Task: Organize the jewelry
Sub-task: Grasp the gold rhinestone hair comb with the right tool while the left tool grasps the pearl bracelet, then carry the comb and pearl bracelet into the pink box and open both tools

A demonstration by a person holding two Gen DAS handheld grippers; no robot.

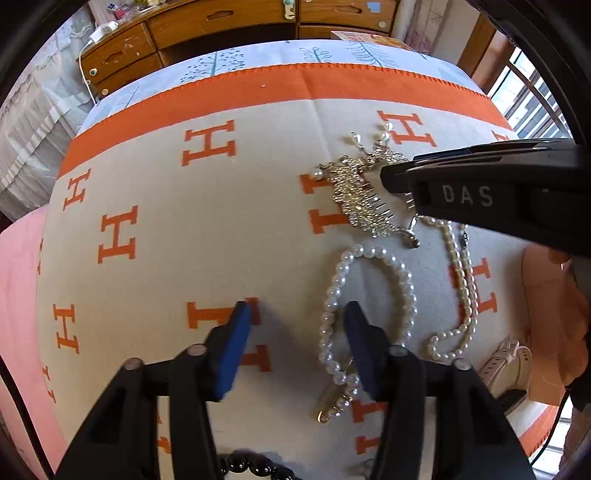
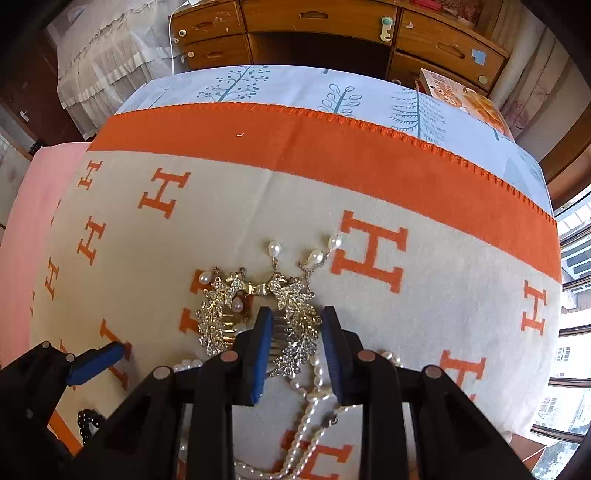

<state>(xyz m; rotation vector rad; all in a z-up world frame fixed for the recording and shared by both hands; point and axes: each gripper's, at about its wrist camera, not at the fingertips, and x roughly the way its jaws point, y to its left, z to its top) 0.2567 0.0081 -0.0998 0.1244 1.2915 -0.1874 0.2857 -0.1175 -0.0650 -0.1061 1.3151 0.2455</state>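
Note:
A gold rhinestone hair comb (image 1: 364,192) with pearl drops lies on the beige and orange H-pattern blanket (image 1: 184,221). My right gripper (image 2: 295,325) is open, its blue pads either side of the comb's (image 2: 258,314) right leaf, low over it. A large-pearl bracelet (image 1: 369,306) with a gold pin (image 1: 334,406) lies by my left gripper (image 1: 297,314), which is open and empty, its right pad over the bracelet. A small-pearl necklace (image 1: 461,295) lies to the right. Black beads (image 1: 251,465) sit at the bottom edge.
A pale watch (image 1: 509,365) lies at the blanket's right edge. A wooden desk with drawers (image 2: 332,33) stands beyond the bed. An orange box (image 2: 465,96) sits at the far right corner. Windows are on the right.

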